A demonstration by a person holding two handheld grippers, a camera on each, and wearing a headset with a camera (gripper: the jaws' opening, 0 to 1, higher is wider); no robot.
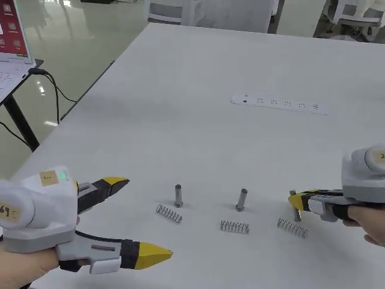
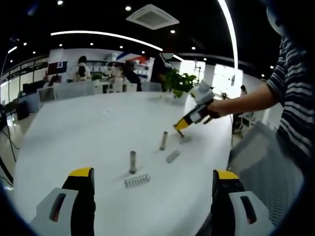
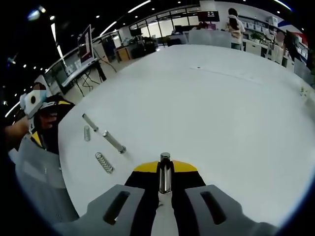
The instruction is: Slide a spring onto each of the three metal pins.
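Three short metal pins stand in a row on the white table (image 1: 198, 120): the left pin (image 1: 178, 195), the middle pin (image 1: 241, 200) and the right pin (image 1: 293, 203). A spring lies just in front of each: the left spring (image 1: 169, 214), the middle spring (image 1: 234, 227) and the right spring (image 1: 292, 227). My right gripper (image 1: 298, 202) is shut on the right pin (image 3: 165, 176), which stands upright between its yellow tips (image 3: 165, 168). To the left of the row my left gripper (image 1: 141, 218) is open and holds nothing; its view (image 2: 152, 173) faces the left pin (image 2: 132, 162) and left spring (image 2: 137, 181).
A white power strip (image 1: 280, 103) lies further back on the table. A laptop (image 1: 12, 42) on a stand with a black cable (image 1: 57, 96) is off the table's left edge. Chairs (image 1: 355, 15) stand beyond the far end.
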